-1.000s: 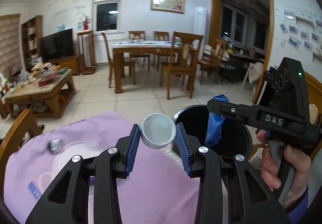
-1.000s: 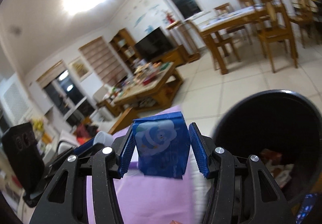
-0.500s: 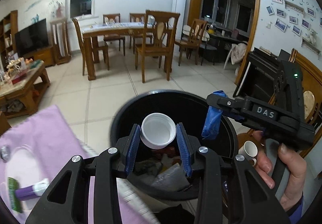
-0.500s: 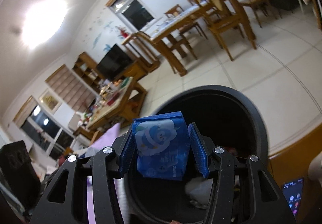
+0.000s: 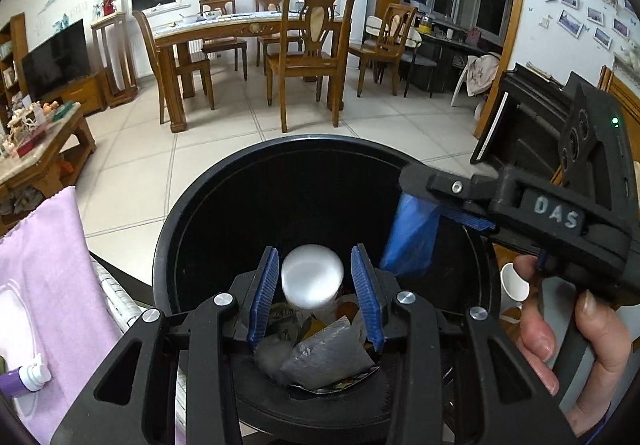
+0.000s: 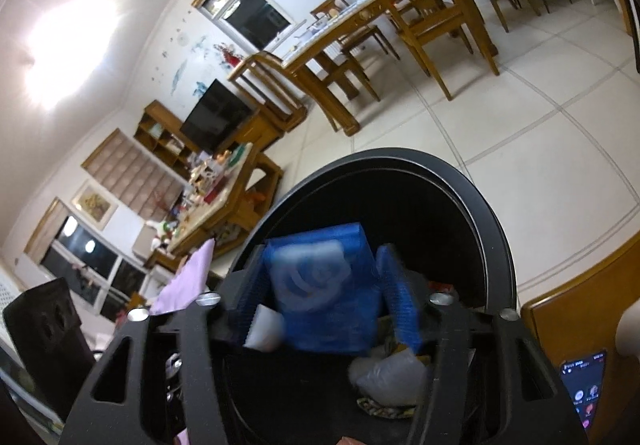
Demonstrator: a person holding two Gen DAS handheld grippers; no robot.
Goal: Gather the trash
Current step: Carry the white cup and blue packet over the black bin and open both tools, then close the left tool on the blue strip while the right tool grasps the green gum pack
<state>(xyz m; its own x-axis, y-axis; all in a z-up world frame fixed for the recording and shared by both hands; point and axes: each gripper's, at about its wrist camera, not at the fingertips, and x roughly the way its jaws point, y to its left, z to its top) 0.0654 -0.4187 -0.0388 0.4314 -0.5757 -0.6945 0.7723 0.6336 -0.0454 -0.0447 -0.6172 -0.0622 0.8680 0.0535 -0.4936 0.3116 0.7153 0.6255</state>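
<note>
In your left wrist view, the left gripper (image 5: 314,287) sits over the mouth of the black bin (image 5: 256,169); its 2 blue pads stand apart with the white cup (image 5: 312,281) between them. The cup is blurred and a gap shows on each side, so the jaws look released and the cup looks to be dropping, though you cannot be certain it is free. Below it lies crumpled wrapper trash (image 5: 324,357) at the bottom of the bin. Your right gripper (image 5: 416,205) reaches in from the right, above the bin's rim, with the blue packet (image 5: 410,241) hanging under it. A purple cloth (image 5: 44,257) covers the table at left, with a purple tube (image 5: 20,385) lying on it.

In your right wrist view, the right gripper (image 6: 332,297) points down into the same bin (image 6: 492,221); the blue packet (image 6: 324,293) is smeared by motion and a gap shows on its right side, so I cannot tell whether the grip is let go or only loosening.

What could go wrong: the packet hangs near the bin's right wall, so if it is let go while you swing away it may catch the rim and fall outside; the 2 grippers are close over 1 opening and could knock together.
</note>
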